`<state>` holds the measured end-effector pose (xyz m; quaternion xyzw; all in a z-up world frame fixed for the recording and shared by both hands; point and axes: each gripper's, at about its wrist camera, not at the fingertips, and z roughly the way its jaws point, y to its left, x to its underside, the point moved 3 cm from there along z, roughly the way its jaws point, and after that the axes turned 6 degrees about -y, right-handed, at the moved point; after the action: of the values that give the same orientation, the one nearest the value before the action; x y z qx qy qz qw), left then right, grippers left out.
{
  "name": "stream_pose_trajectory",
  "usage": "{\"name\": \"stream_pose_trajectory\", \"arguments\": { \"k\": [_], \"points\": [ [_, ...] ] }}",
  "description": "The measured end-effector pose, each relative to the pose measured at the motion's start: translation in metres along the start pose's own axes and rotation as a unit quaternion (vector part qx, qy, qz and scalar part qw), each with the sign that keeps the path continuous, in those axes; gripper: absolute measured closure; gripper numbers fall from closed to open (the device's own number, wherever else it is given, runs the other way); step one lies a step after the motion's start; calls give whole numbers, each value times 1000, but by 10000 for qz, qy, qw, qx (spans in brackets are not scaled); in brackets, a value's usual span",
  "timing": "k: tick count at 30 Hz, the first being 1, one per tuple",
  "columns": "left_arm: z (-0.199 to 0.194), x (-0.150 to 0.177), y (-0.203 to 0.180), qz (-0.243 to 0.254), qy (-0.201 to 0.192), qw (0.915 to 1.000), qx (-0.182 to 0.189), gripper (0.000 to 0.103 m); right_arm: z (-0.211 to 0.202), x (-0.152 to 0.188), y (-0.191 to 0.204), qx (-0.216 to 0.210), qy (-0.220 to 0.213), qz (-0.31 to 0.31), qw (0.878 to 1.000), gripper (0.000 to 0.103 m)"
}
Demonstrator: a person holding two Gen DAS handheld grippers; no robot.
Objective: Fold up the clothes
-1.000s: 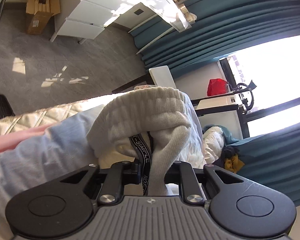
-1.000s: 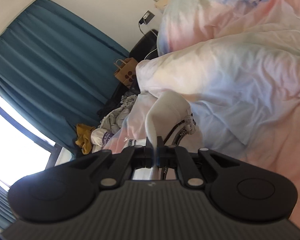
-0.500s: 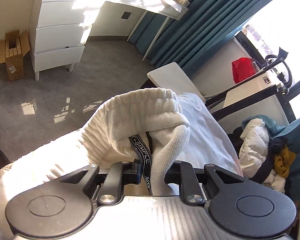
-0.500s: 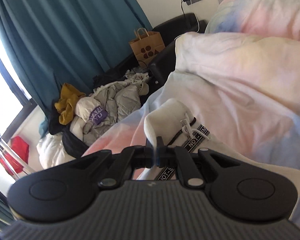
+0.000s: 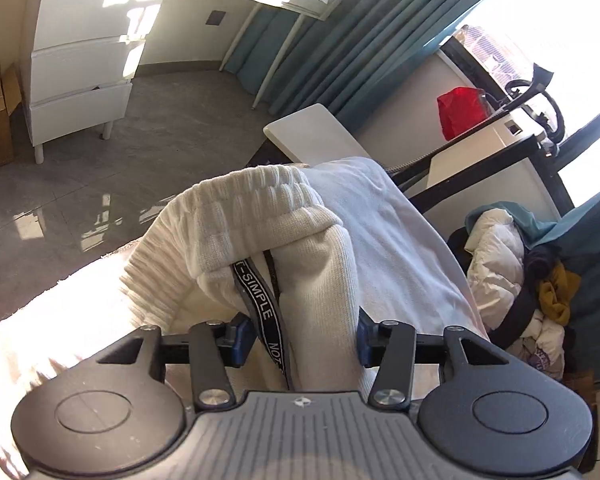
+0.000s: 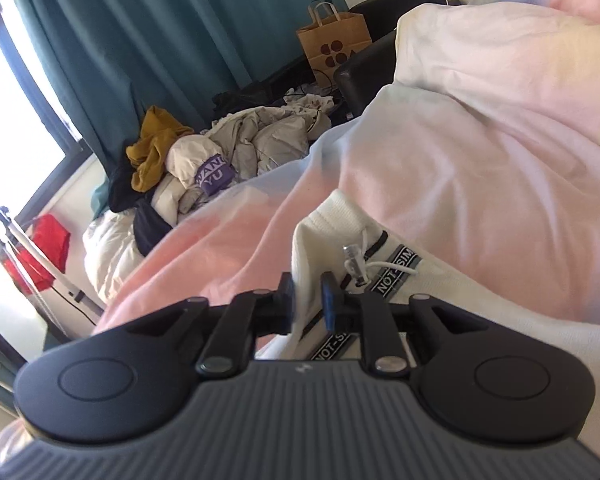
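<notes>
- The left gripper [image 5: 300, 336] has its jaws spread rather wide, with a thick bunch of the white knit trousers [image 5: 260, 216] between them. The cloth fills the gap and touches the right pad; whether the left pad presses the cloth I cannot tell, so it looks like a loose hold on the fabric, not a firm clamp.
- The right gripper [image 6: 309, 300] is closed narrowly on a thin edge of the same trousers, near the waistband [image 6: 336, 216] and the white drawstring [image 6: 364, 264].
- The trousers hang between the two tools, above the pink and white duvet [image 6: 480, 140] of the bed; part of the cloth already rests on the duvet in the right wrist view.
- Risk one — the bulky knit in the left gripper can slip out if that side is pulled, because the jaws hold a rolled bunch and not a flat layer.
- Risk two: the black printed ribbon [image 5: 260, 304] runs between the left pads, so the tool may grip mostly the ribbon and drag it instead of the cloth.
- Risk three — the drawstring end lies just beside the right fingers and may catch there when the garment is laid down.
- The soft, uneven duvet may also give a crooked fold.
</notes>
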<state>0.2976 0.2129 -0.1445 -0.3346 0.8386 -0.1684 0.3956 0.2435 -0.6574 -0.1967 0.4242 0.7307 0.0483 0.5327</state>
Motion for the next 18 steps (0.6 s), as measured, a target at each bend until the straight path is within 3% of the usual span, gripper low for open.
{"name": "stream_pose_trajectory", "arguments": {
  "k": [2, 4, 7, 11, 14, 18],
  "points": [
    [-26, 9, 2, 40, -41, 9997, 246, 39, -26, -9, -4, -124, -64, 62, 9999, 55],
    [-56, 24, 12, -152, -78, 9981, 585, 29, -54, -18, -9, -240, -156, 110, 9995, 49],
    [-100, 54, 36, -596, -108, 9933, 989, 28, -95, -22, -30, -268, -239, 249, 9990, 35],
    [-136, 93, 74, -962, -220, 9913, 873, 23, -134, -11, -68, -103, -16, 630, 9980, 35],
    [-132, 108, 105, -1455, 205, 9874, 581, 24, -150, 6, -97, 33, 192, 1040, 9944, 35],
    [-109, 113, 122, -1657, 457, 9834, 589, 27, -147, 36, -129, 116, 620, 1609, 9850, 35]
  ]
}}
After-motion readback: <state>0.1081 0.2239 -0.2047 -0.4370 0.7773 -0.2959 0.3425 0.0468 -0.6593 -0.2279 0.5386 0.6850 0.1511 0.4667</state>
